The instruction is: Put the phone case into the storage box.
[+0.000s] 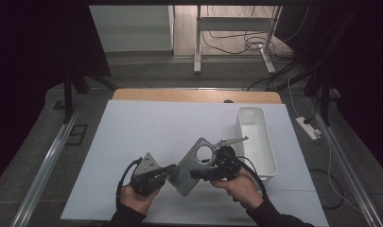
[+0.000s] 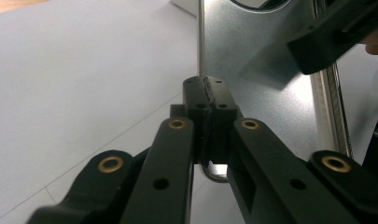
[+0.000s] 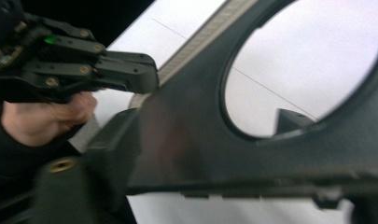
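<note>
While the left tongs (image 1: 166,173) clamp the grey plate's (image 1: 191,165) edge, the right tongs (image 1: 204,171) straddle it, unclamped.

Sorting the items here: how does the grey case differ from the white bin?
The grey case is flat and thin, with a round hole; the white bin is deep and open-topped. The case hangs tilted above the table, left tongs clamped on its edge; the bin stands on the table, untouched. Both are oblong.
</note>
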A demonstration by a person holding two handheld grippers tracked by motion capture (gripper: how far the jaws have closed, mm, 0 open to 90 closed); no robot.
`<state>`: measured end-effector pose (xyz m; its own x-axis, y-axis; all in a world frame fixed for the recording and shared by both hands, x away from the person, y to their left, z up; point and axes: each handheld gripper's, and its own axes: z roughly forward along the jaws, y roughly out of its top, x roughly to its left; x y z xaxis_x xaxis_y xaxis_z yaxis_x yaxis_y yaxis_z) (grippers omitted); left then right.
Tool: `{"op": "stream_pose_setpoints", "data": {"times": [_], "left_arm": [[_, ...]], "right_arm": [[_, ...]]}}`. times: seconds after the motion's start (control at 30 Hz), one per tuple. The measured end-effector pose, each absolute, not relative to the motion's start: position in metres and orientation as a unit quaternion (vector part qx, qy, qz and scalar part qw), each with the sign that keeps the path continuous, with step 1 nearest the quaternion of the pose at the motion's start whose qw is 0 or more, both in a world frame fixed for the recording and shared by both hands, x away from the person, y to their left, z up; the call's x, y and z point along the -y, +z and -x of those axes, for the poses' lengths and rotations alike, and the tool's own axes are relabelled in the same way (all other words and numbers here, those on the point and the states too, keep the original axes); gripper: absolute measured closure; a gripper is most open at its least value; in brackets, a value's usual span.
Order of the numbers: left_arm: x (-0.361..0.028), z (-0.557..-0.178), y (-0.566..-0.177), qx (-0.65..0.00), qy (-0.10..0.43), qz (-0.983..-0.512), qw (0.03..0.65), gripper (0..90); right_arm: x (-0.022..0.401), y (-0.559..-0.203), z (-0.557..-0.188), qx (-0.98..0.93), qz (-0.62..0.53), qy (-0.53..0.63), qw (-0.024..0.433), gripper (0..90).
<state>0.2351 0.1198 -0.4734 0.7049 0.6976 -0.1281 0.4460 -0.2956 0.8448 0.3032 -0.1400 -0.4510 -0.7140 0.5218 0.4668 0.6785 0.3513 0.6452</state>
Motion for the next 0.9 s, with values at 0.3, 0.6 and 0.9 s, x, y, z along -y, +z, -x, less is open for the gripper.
{"op": "stream_pose_setpoints", "data": {"times": [0.3, 0.6, 0.9], "left_arm": [[-0.1198, -0.2333, -0.4723, -0.352, 0.136, -0.793, 0.478, 89.0], [-0.1205, -0.2351, -0.4756, -0.334, 0.119, -0.807, 0.473, 88.3], [-0.1286, -0.2401, -0.4773, -0.343, 0.095, -0.798, 0.485, 66.6]], "right_arm": [[0.1417, -0.4522, -0.3084, 0.794, 0.373, -0.462, 0.133, 58.6], [0.142, -0.4574, -0.3083, 0.772, 0.385, -0.473, 0.18, 82.2], [0.1425, -0.4558, -0.305, 0.767, 0.382, -0.484, 0.18, 86.2]]}}
